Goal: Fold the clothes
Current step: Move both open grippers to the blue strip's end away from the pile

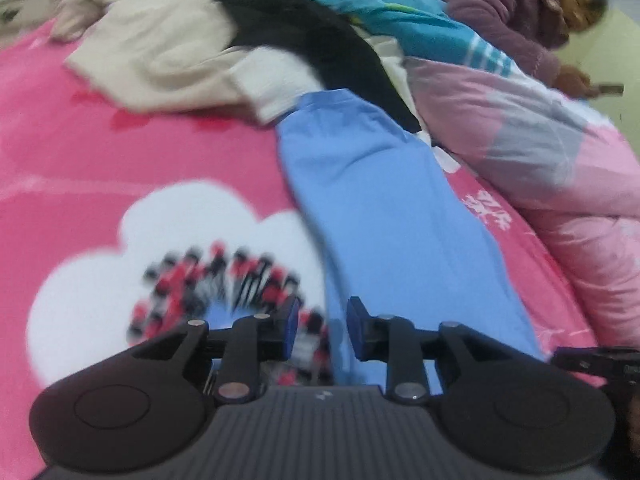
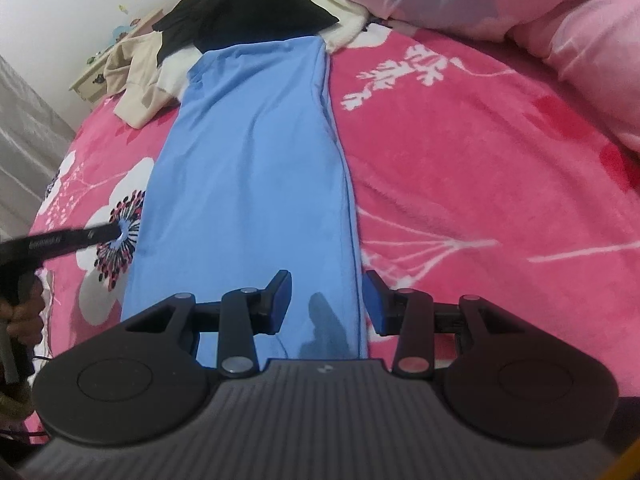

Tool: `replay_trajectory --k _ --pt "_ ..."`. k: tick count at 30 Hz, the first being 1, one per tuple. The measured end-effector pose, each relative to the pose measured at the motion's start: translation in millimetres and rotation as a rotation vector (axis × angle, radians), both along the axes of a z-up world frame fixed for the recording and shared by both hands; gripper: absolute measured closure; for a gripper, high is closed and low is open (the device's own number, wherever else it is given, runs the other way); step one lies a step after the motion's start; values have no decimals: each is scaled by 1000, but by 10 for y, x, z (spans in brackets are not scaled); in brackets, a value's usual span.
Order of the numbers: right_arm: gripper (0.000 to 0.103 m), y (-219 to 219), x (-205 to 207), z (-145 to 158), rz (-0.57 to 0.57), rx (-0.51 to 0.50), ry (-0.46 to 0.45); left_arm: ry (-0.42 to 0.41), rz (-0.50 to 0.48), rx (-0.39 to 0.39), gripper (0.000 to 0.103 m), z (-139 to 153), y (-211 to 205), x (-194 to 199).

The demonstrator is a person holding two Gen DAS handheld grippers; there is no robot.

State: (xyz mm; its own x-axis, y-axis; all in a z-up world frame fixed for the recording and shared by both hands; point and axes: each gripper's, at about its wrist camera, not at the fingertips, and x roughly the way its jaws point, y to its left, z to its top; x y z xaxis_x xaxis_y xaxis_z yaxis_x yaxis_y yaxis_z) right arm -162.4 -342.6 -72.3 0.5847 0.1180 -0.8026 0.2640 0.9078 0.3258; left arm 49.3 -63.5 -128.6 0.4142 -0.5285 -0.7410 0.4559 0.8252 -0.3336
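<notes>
I see the pink flowered bedspread [image 2: 480, 160] with the blue garment [image 2: 248, 168] lying flat along it in a long narrow strip, its far end touching the heap of black and cream clothes [image 2: 240, 16]. At the garment's near end my right gripper [image 2: 326, 304] hangs with its jaws apart over the right edge. My left gripper [image 1: 322, 330] is likewise spread, empty, at the left edge.

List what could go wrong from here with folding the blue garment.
1. The far end of the blue garment touches the black garment and the cream clothes; lifting that end may drag them along.
2. The left gripper and right gripper are both open, holding nothing, so a grab on the smooth narrow strip may catch only one layer and skew the fold.
3. The left wrist view is blurred, so aim on the left edge is uncertain.
</notes>
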Motion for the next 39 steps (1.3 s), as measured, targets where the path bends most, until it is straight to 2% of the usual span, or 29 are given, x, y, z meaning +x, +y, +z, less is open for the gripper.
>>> replay_trajectory --k 1,2,3,6,10,15,18,22,25,28,31,32,35,39 --pt "65 2 -4 4 0 3 -2 6 -11 24 79 -59 -85 53" --pt "65 4 -16 15 0 1 -5 11 -18 40 85 -114 -131 74" --pt "65 4 -33 30 -2 -3 -9 12 -23 52 97 -160 -155 76" --pt "65 -24 -59 53 -11 -15 -14 38 24 6 103 -187 -14 77" --pt "65 -67 -65 33 -21 -21 -8 84 128 -54 103 -262 281 154" --pt "65 -80 -57 -5 -31 -18 -8 83 171 -102 101 -200 432 174" --pt "65 -83 -56 -7 -40 -19 -9 37 161 -118 89 -49 432 114" --pt "65 -77 -35 5 -41 -28 -13 -46 70 -127 84 171 285 -50" --pt "65 -59 -29 18 -34 -30 -21 -73 -31 -108 84 211 98 -198" --pt "65 -33 -47 36 -25 -38 -28 -51 -101 -48 84 94 -71 -307" --pt "65 -24 -79 58 -23 -49 -30 -27 -70 66 86 -111 -67 -325" --pt "65 -26 -90 66 -25 -56 -28 -25 -57 79 86 -125 -33 -328" --pt "65 -64 -102 85 -36 -72 -27 -28 -21 65 89 -66 117 -337" --pt "65 -90 -82 87 -48 -79 -31 -39 15 42 88 31 291 -367"
